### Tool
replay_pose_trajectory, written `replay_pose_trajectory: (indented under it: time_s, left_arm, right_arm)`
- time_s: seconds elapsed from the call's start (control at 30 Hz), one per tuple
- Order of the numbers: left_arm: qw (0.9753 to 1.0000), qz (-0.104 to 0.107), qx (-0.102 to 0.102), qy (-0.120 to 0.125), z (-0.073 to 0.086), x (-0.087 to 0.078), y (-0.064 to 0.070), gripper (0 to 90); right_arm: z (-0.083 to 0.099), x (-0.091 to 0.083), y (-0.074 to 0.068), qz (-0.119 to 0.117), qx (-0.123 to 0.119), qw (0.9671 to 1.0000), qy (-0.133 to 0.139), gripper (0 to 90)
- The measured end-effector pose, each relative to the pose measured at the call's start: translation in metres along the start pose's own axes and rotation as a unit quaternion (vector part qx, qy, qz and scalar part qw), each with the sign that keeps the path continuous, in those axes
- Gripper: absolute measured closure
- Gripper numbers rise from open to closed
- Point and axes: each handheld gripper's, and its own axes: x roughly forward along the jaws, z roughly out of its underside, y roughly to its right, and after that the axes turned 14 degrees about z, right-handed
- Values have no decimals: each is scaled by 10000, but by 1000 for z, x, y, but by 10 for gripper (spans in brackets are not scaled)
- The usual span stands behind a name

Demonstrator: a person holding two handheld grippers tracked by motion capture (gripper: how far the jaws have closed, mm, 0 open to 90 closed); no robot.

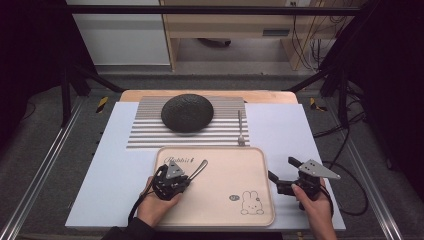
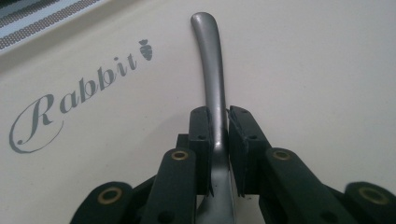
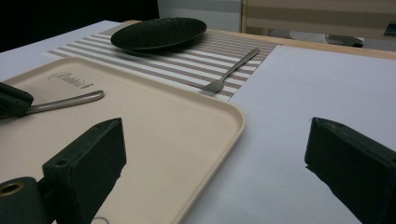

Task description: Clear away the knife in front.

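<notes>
1. Overhead, the left gripper point(image 1: 176, 176) sat over the beige rabbit tray point(image 1: 260, 165), clenched on a metal utensil handle point(image 1: 198, 168); a fork point(image 1: 240, 127) already lay on the striped placemat point(image 1: 145, 134) beside the black plate point(image 1: 187, 113) — the setting looked part done.
2. The left gripper view confirmed the jaws pinching the handle point(image 2: 211, 65); its working end was hidden.
3. The right gripper view showed the right gripper point(image 3: 217, 161) released, empty — straddling the tray's edge.

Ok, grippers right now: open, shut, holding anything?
Left gripper: shut on the utensil handle, over the tray.
Right gripper: open, holding nothing.
</notes>
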Motion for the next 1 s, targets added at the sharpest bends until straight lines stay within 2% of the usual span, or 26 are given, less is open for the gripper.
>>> replay_pose_trajectory:
  time_s: [0.07,0.2,0.27,0.33,0.43,0.6,0.8,1.0]
  left_arm:
    - [9998,-57,-11,189,-1,-2,0,683]
    - [9993,-18,242,300,-6,-8,5,726]
    - [9991,-5,341,249,-9,-8,7,791]
    - [9990,107,380,186,-11,-6,8,858]
    - [9987,146,482,92,-15,0,10,897]
    - [9976,113,664,-148,-23,11,12,900]
    - [9959,129,742,-501,-26,23,9,900]
    - [9965,74,667,-491,-27,24,3,900]
  right_arm:
    - [0,0,0,5,5,10000,-3,55]
    - [0,0,0,-4,-3,10000,-13,54]
    - [0,1,0,-3,-3,10000,-16,55]
    - [0,0,0,-3,-6,10000,-18,55]
    - [0,0,-1,-4,-10,10000,-21,55]
    - [0,0,0,-6,-9,10000,-23,55]
    - [0,0,0,-8,-8,10000,-15,55]
    - [0,1,-1,-39,-22,10000,-30,55]
